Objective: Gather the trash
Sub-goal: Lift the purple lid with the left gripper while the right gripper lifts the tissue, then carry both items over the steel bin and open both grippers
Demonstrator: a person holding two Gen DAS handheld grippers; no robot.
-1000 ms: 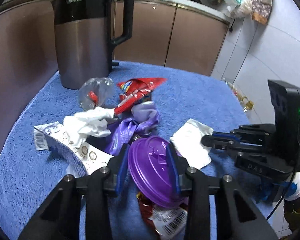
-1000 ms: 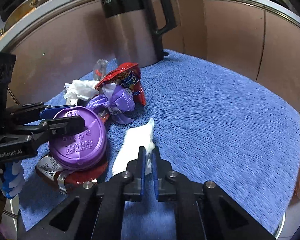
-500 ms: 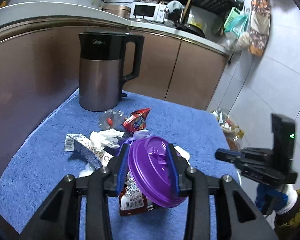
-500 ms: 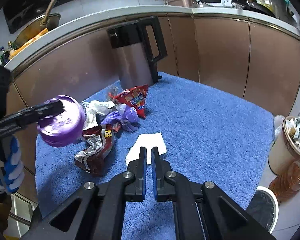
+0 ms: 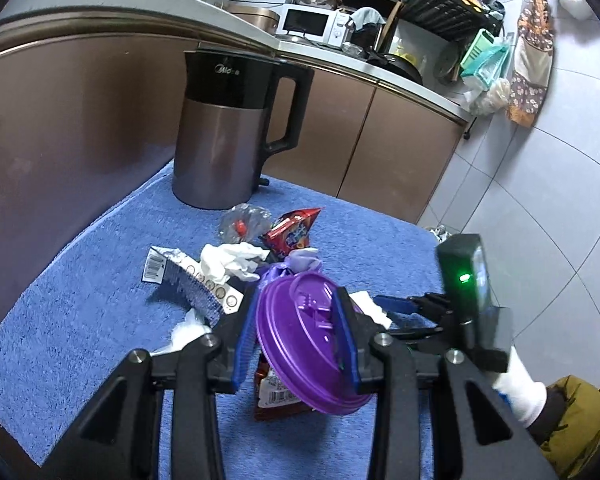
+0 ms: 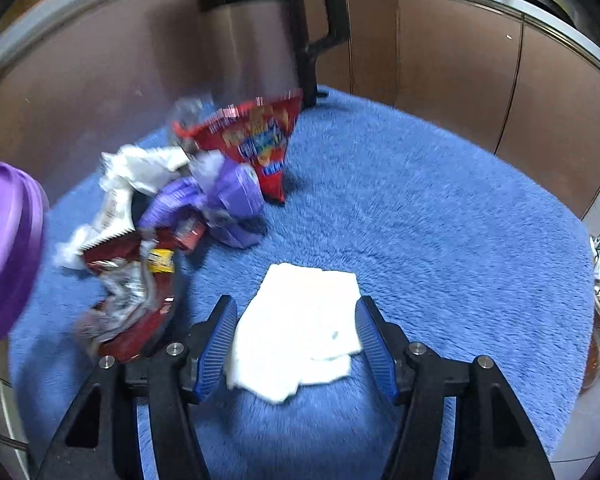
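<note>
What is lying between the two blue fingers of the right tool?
In the right wrist view, a folded white paper napkin lies on the blue fluffy towel between the fingers of the right tool, which have just opened; neither finger presses it.

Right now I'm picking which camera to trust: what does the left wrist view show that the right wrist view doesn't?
Only the left wrist: the left gripper clamping the purple lid, the microwave, the barcoded carton.
Only the right wrist: the right gripper open around the white napkin, whole.
Both: kettle, red wrapper, blue towel.
</note>
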